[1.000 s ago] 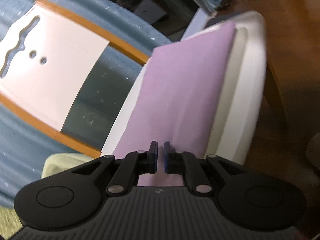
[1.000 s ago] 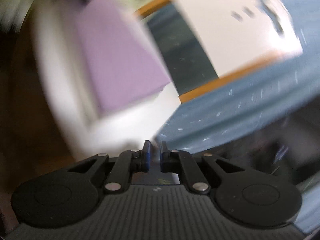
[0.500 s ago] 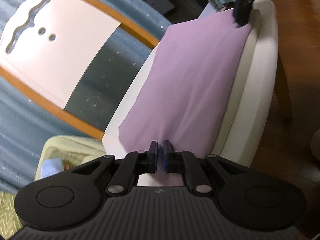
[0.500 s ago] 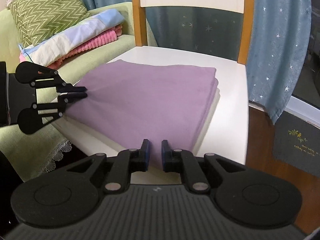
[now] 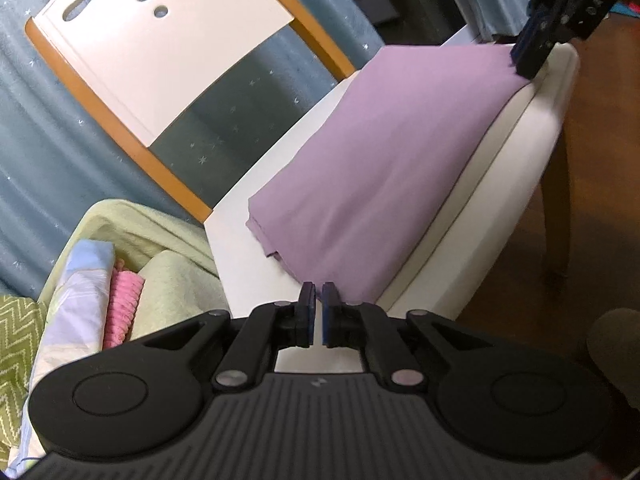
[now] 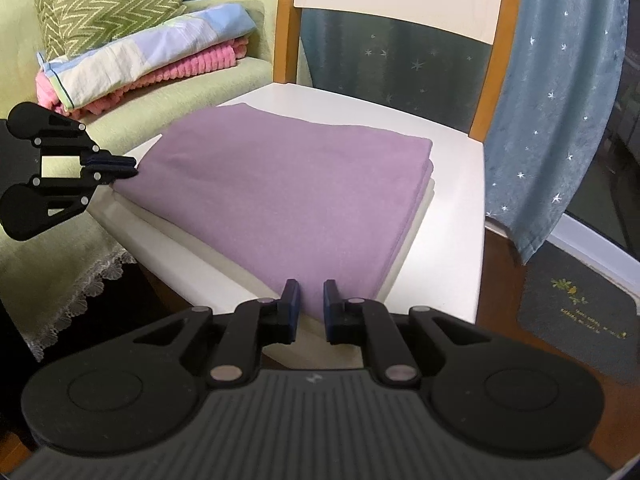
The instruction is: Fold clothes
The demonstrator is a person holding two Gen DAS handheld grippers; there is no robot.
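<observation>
Jaws of the left gripper nearly shut, a thin slit between the blue pads, nothing pinched; they sit just short of the near corner of the purple cloth. Right gripper jaws stand apart w/ a clear gap, straddling the cloth's near edge, which shows between the pads; can't tell if they press it.

Cloth is folded flat into a neat rectangle, several layers stacked at the side edge, surface smooth w/ faint soft ripples, matte lilac. It lies on the white seat of the chair, ahead of both jaws. Beyond it: chair's white back panel w/ orange-wood posts, then blue star curtain. Left of right jaws: green sofa carrying folded pink and pale patchwork blankets plus zigzag cushion.
</observation>
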